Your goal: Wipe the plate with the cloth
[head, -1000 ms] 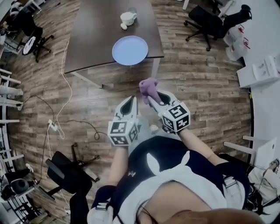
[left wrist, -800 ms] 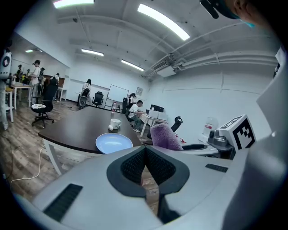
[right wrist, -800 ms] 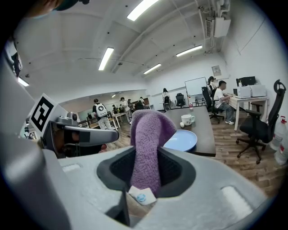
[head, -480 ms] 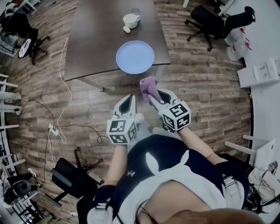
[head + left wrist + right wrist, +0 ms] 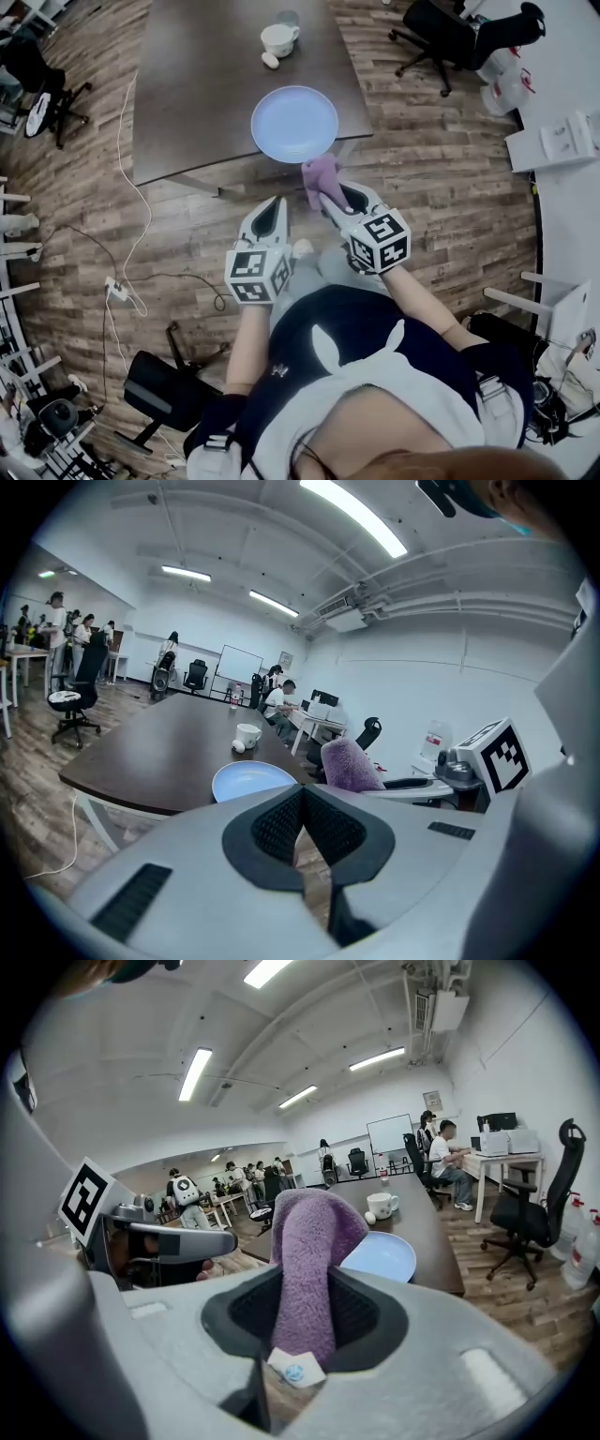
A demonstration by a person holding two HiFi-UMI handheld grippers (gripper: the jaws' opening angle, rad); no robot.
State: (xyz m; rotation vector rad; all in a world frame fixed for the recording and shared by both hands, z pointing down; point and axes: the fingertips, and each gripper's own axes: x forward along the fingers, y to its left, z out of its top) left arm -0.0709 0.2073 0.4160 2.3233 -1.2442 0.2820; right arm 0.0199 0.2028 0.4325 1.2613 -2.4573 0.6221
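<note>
A pale blue plate [image 5: 294,123] lies at the near edge of a dark brown table [image 5: 197,84]. My right gripper [image 5: 327,201] is shut on a fuzzy purple cloth [image 5: 319,177], which stands up between its jaws just short of the table edge. In the right gripper view the cloth [image 5: 309,1260] fills the gap between the pads, with the plate [image 5: 380,1255] behind it. My left gripper [image 5: 273,217] is shut with nothing in it, level with the right one and to its left. In the left gripper view the plate [image 5: 248,780] lies ahead, and the cloth [image 5: 349,765] shows at the right.
A white cup [image 5: 279,39] and a small white object [image 5: 270,61] stand farther back on the table. Office chairs [image 5: 441,33] stand beyond the table's right side, another chair [image 5: 169,389] near my left. A white cable [image 5: 122,187] trails over the wooden floor.
Both grippers have moved forward towards the table, the right one carrying the cloth. The plate now lies closer in front of them.
</note>
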